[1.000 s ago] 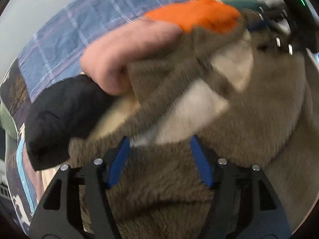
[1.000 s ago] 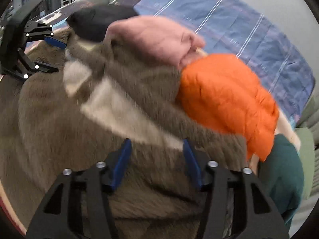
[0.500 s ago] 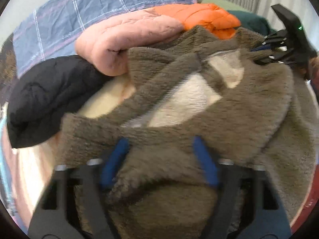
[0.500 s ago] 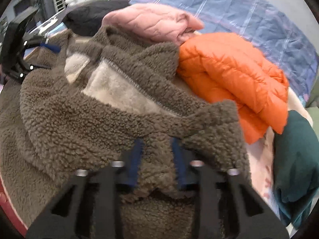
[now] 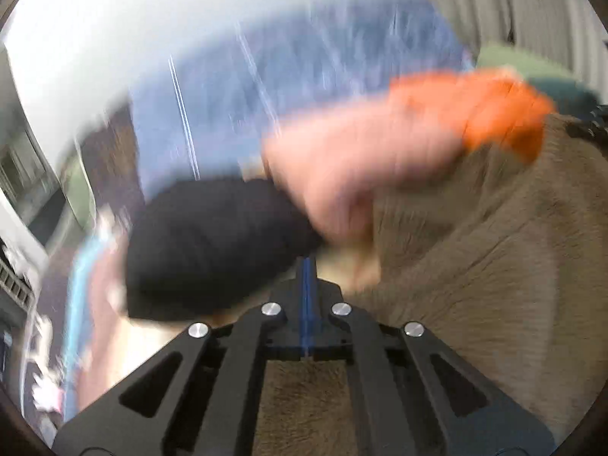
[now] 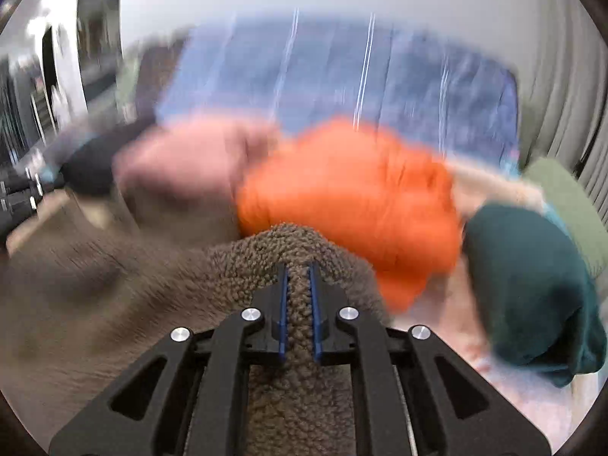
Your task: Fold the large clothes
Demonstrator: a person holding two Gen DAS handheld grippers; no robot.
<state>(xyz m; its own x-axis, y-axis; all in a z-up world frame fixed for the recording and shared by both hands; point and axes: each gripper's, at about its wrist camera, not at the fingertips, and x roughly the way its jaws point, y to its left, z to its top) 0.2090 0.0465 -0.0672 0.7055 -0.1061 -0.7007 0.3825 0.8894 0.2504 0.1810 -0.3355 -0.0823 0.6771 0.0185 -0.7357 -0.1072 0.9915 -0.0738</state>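
Fleece fills the lower part of both wrist views: a large brown sherpa jacket (image 6: 114,296) spread over a bed, blurred everywhere except close to the tools. In the right wrist view a raised ridge of its pile runs straight up between the fingers of the right gripper (image 6: 298,269), and the blue pads (image 6: 283,304) press on that ridge from both sides, with only the thickness of the fabric between them. The jaws have just been closing, and they now clamp the fold.

In the left wrist view the same jacket (image 5: 494,285) lies to the right of and under the left gripper (image 5: 307,262). Its blue pads (image 5: 306,304) meet in one thin line with no gap showing; these jaws too have just been closing. No fabric can be seen between the pads themselves. Brown pile shows through the frame directly below them, but whether a thin edge is caught at the tips cannot be told through the blur.

Beyond the jacket lies a row of folded puffy garments: a black one (image 5: 212,243) just past the left tool's tips, a pink one (image 5: 361,167) beside it, then an orange one (image 6: 349,197) just past the right tool's tips, and a dark green one (image 6: 532,288) farthest right. Behind them lies a blue checked quilt (image 6: 342,76). The left tool's black frame shows at the left edge of the right view.
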